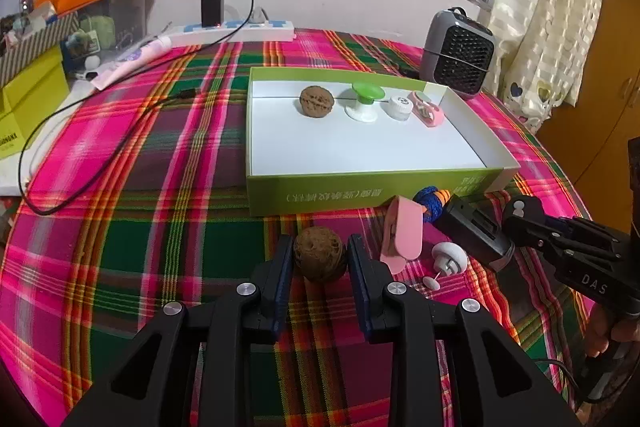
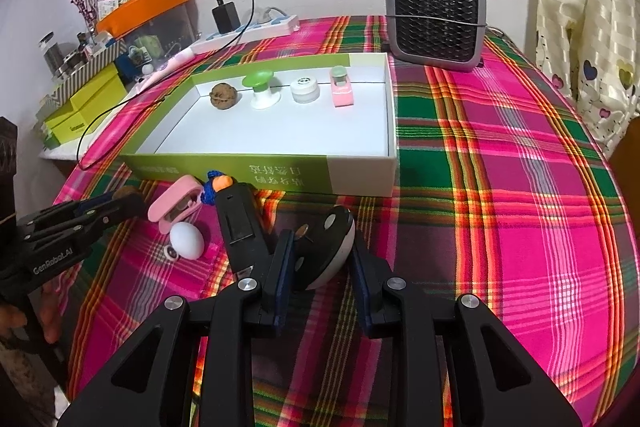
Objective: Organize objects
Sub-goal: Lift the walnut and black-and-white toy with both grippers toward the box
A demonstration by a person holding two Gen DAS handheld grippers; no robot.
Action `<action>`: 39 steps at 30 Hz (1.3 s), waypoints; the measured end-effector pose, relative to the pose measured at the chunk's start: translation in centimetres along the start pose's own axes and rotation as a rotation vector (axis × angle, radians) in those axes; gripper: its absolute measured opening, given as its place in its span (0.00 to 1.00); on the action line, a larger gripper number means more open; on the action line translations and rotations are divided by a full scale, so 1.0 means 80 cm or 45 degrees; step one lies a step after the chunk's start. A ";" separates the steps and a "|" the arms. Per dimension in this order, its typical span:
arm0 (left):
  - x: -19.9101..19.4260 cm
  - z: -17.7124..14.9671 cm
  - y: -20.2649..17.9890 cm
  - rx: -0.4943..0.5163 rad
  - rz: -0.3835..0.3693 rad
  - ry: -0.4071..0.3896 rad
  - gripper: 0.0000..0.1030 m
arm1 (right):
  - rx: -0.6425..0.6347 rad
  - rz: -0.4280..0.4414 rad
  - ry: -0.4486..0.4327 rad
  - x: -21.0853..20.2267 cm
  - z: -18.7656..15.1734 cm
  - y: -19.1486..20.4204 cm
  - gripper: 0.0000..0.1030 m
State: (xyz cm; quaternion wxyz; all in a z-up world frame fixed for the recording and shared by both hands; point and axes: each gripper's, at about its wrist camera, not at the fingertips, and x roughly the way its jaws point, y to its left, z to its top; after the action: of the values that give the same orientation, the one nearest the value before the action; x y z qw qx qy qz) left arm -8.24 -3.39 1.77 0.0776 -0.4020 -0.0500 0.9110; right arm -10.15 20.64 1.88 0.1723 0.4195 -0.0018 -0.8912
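Note:
My left gripper [image 1: 320,243] is shut on a brown walnut [image 1: 320,261] low over the plaid cloth, in front of the green box [image 1: 360,187]. In the right wrist view my right gripper [image 2: 322,239] is shut on a round black disc with a white rim [image 2: 326,255]. The box's white floor holds another walnut [image 1: 316,101], a green-topped white piece [image 1: 364,101], a white cap [image 1: 400,107] and a small pink item [image 1: 428,111] in a row. Loose between the two grippers lie a pink clip [image 1: 402,235], a white knob [image 1: 450,259], a black device [image 1: 472,231] and a blue cord with an orange end [image 1: 430,203].
A grey fan heater [image 2: 436,19] stands behind the box at the right. A power strip with a black charger [image 1: 212,9] lies at the back, and its cable [image 1: 100,131] loops over the cloth's left side. Stacked boxes [image 1: 32,99] crowd the far left. Curtains [image 1: 556,7] hang at the right.

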 end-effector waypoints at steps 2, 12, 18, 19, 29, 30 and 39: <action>-0.002 0.001 -0.001 0.003 -0.002 -0.008 0.24 | -0.001 0.002 -0.004 -0.002 0.001 0.000 0.27; -0.013 0.004 -0.001 -0.001 -0.013 -0.035 0.24 | -0.013 0.013 -0.025 -0.009 0.006 0.003 0.27; -0.020 0.006 -0.004 0.005 -0.016 -0.047 0.24 | -0.016 0.022 -0.039 -0.014 0.007 0.005 0.27; -0.021 0.006 -0.004 0.001 -0.019 -0.048 0.24 | -0.016 0.025 -0.039 -0.014 0.007 0.006 0.27; -0.033 0.011 -0.007 -0.011 -0.027 -0.079 0.24 | -0.022 0.035 -0.073 -0.026 0.009 0.009 0.27; -0.036 0.013 -0.008 -0.012 -0.025 -0.083 0.24 | -0.023 0.035 -0.075 -0.026 0.010 0.009 0.27; -0.039 0.018 -0.008 -0.001 -0.013 -0.095 0.24 | -0.029 0.039 -0.102 -0.036 0.017 0.009 0.27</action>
State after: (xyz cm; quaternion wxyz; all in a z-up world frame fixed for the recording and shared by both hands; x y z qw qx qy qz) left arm -7.14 -3.36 5.09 0.0804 -0.3674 -0.0553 0.9249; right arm -9.23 20.64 4.98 0.1903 0.3815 -0.0049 -0.9046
